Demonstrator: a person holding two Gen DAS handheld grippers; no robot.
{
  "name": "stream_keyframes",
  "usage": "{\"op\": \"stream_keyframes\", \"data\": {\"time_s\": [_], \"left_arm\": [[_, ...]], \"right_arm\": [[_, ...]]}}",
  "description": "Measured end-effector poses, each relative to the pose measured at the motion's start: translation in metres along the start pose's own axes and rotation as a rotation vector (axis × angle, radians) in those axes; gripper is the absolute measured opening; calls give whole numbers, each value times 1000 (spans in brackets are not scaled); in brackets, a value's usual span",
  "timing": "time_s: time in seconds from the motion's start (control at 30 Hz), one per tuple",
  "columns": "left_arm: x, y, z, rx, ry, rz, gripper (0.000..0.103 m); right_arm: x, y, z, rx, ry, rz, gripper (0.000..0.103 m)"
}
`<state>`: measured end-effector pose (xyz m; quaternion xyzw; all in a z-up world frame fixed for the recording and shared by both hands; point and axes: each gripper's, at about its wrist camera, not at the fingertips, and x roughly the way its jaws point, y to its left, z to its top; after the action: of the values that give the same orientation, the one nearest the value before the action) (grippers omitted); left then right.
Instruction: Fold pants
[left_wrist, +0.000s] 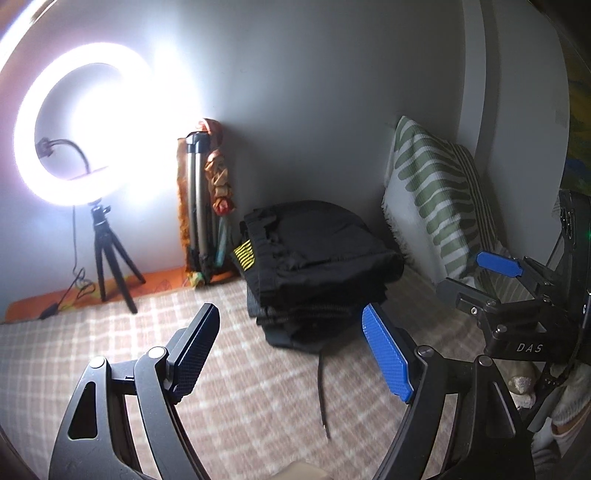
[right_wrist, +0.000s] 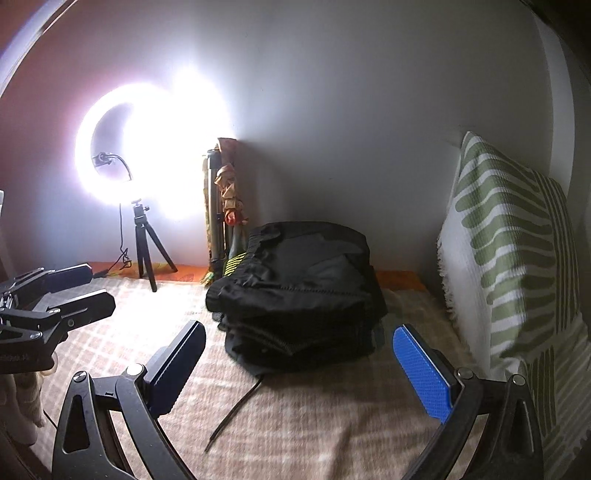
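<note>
The pants lie folded in a black stack at frame centre on the checked blanket, near the back wall, a drawstring trailing from the front edge toward the camera. Both grippers hover short of the stack, touching nothing. The left gripper has its fingers spread wide and empty; the right gripper is likewise released. Bare blanket lies at lower left. A pillow crowds the right edge; a ring light on its tripod stands at upper left.
</note>
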<state>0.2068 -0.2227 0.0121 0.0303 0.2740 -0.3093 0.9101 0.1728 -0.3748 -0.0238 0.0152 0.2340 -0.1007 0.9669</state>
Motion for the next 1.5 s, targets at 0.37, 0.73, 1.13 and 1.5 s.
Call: {"op": "stream_keyframes", "data": {"time_s": [0.37,0.73,1.13,1.5], "left_arm": [[-37,-4,-33,-26,-54,69,88],[-35,2,-48,-21,-35,95,89],[-40,-2,-55,24,-34,121,89],[-44,0,-54,10,-33,119,89]], "right_arm": [[-24,12,-30,9,-16,-20,103],[-23,14,-41,19,-18,-15,103],[-18,13,-46,18,-17,-23,103],[-16,18,-47,10,-18,-16,103]]}}
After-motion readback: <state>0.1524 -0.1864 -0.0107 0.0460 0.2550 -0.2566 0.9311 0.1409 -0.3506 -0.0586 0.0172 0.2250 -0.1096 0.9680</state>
